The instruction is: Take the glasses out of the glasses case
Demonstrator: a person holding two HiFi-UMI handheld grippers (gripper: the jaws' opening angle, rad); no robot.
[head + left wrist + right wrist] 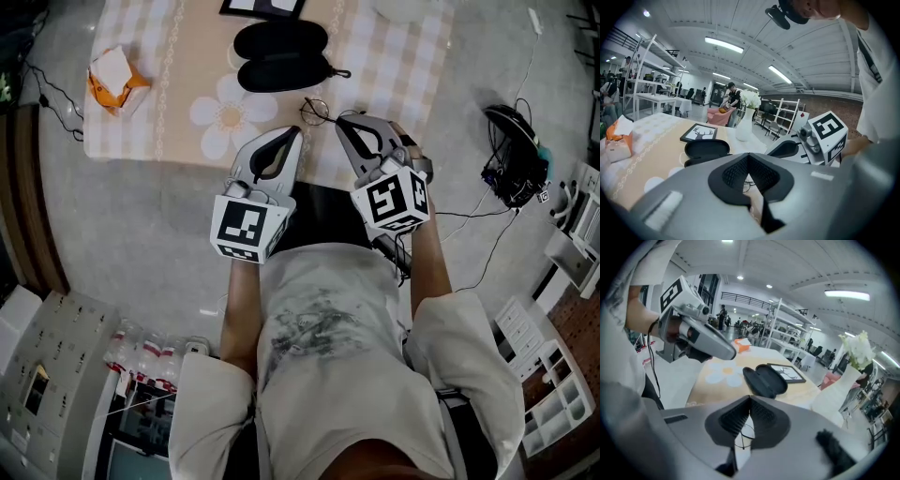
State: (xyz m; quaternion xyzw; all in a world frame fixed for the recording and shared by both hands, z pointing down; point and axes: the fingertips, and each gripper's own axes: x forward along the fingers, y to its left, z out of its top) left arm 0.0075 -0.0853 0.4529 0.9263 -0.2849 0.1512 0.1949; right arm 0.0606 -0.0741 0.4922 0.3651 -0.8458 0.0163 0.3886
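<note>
On the table (394, 75) an orange tissue pack (114, 80) sat at the left edge, with a framed picture (262, 7) and a white vase (744, 127) at the far side. The black case (279, 54) lay open and empty in the middle, just beyond the glasses (319, 111). Nothing stood between the grippers and either item. The glasses rested on the cloth outside the case, just ahead of both gripper tips and nearer the right one. The left gripper (296, 133) had its jaws closed together at the tips with nothing clamped. The right gripper (343, 120) was likewise closed tip to tip. Its view showed the thin wire rim only through the slit behind the tips, and no contact with the frame could be made out. The two grippers were side by side at the near table edge, a little apart.
</note>
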